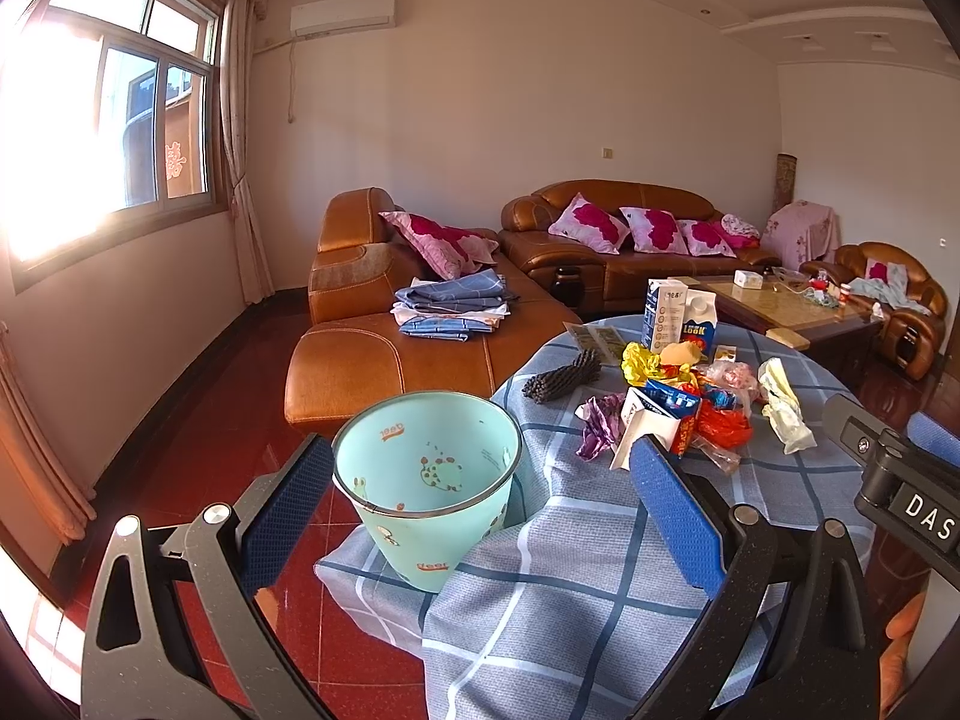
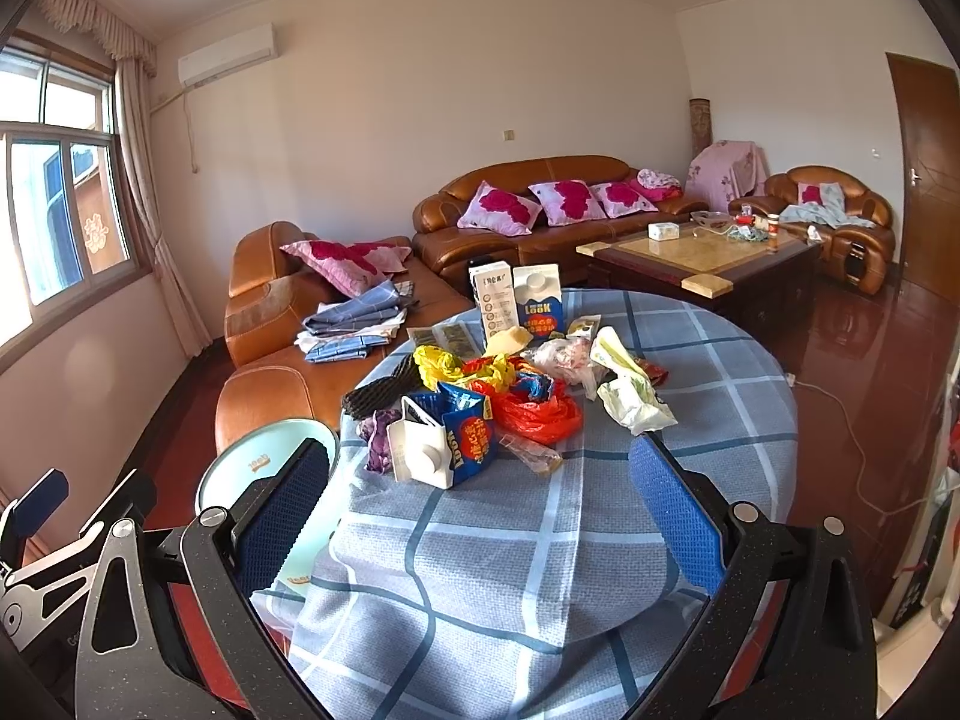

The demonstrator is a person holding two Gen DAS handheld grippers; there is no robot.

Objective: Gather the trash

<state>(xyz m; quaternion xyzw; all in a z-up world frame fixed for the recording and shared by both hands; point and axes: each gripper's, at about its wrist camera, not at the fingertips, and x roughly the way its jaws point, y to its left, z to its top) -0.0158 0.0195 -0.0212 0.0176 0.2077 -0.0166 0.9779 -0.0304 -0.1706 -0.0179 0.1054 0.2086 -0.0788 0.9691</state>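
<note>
- Round counter (image 2: 690, 420) under a checked cloth, bearing the whole litter heap near its middle, within reach of both tools.
- Pale green bin (image 1: 426, 480) at the counter's left edge, mouth up and seemingly empty, handy for dropping scraps in.
- Two upright cartons (image 2: 519, 300) behind the heap; a crushed blue carton (image 2: 444, 444) nearest.
- Red bag (image 2: 534, 414), yellow wrapper (image 2: 438, 363), purple scrap (image 2: 378, 438) bunched together.
- Left tool (image 1: 480, 504) spread wide around the bin, holding nothing.
- Right tool (image 2: 480, 510) spread wide, holding nothing, aimed at the heap.
</note>
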